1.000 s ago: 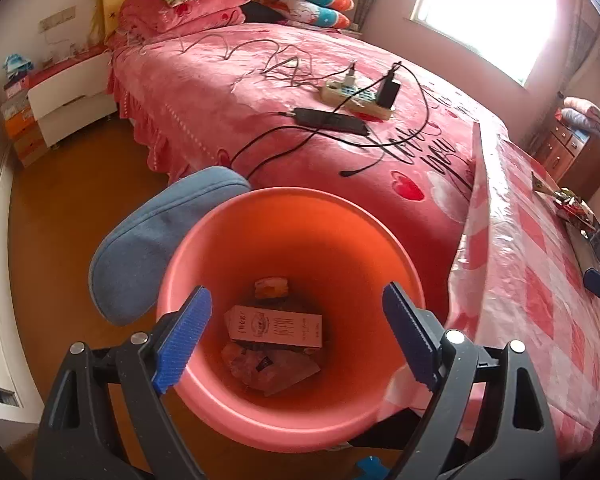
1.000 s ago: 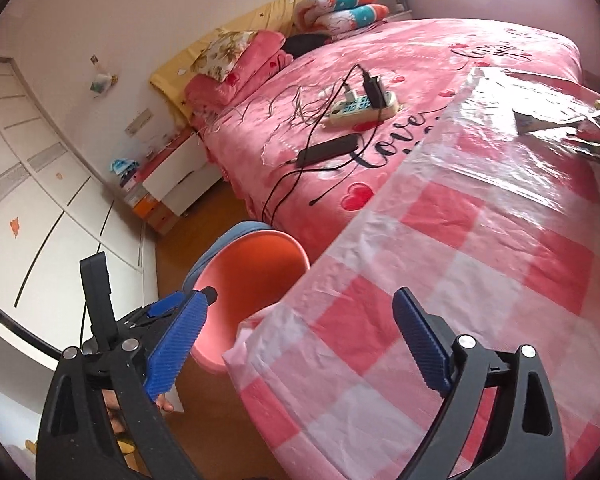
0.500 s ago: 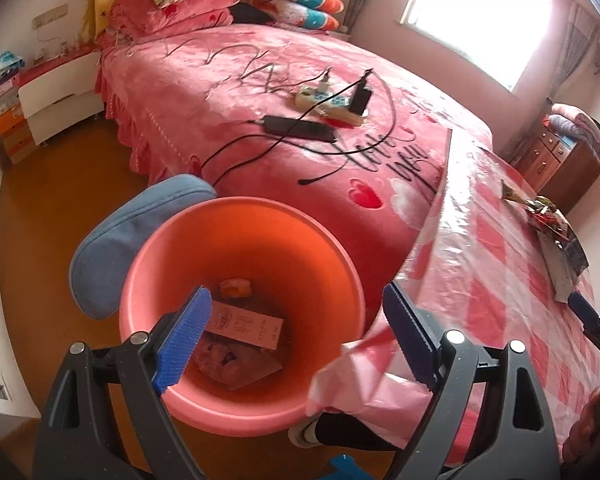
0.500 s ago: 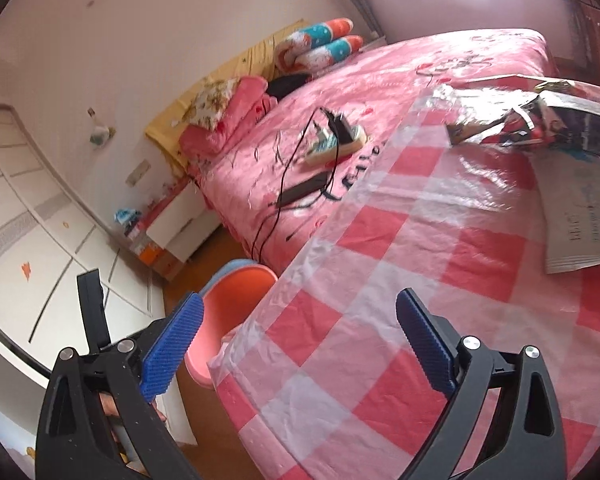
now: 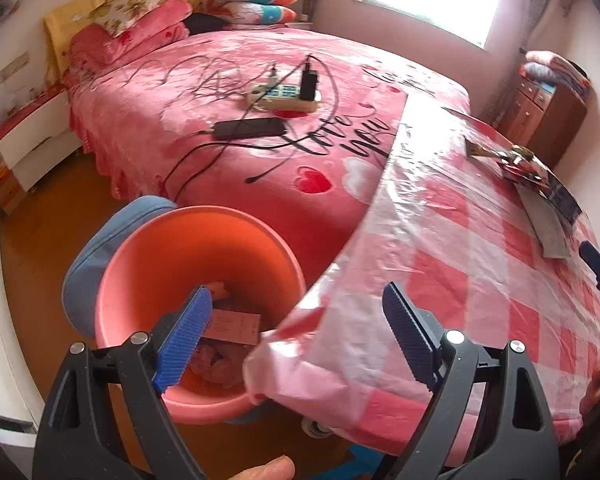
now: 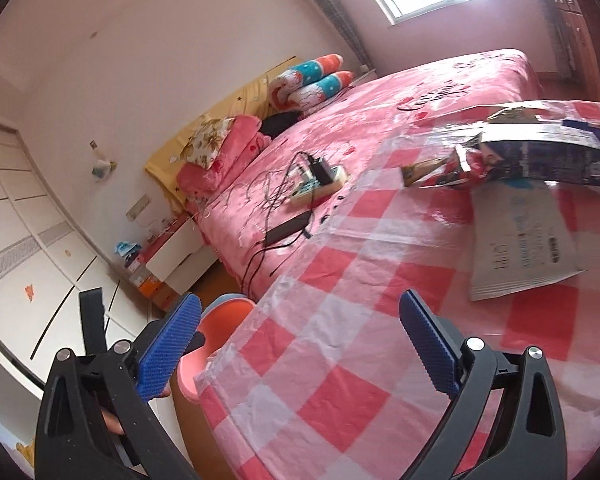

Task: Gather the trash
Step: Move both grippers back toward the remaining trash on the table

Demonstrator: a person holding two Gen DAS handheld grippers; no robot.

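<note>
Orange plastic bin (image 5: 148, 264) beside checked tablecloth (image 6: 340, 360), holding earlier trash. Remaining wrappers (image 6: 540, 156) and paper sheet (image 6: 516, 236) far across cloth. Right gripper (image 6: 300, 344) just spread wider, empty, aimed there; left gripper (image 5: 296, 336) spread, empty.

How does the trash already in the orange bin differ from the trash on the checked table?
The carton lies inside the orange bin, partly hidden; the dark box and grey paper envelope lie in the open on the checked table. The carton looks pale pink; the box is dark blue. All lie flat.
</note>
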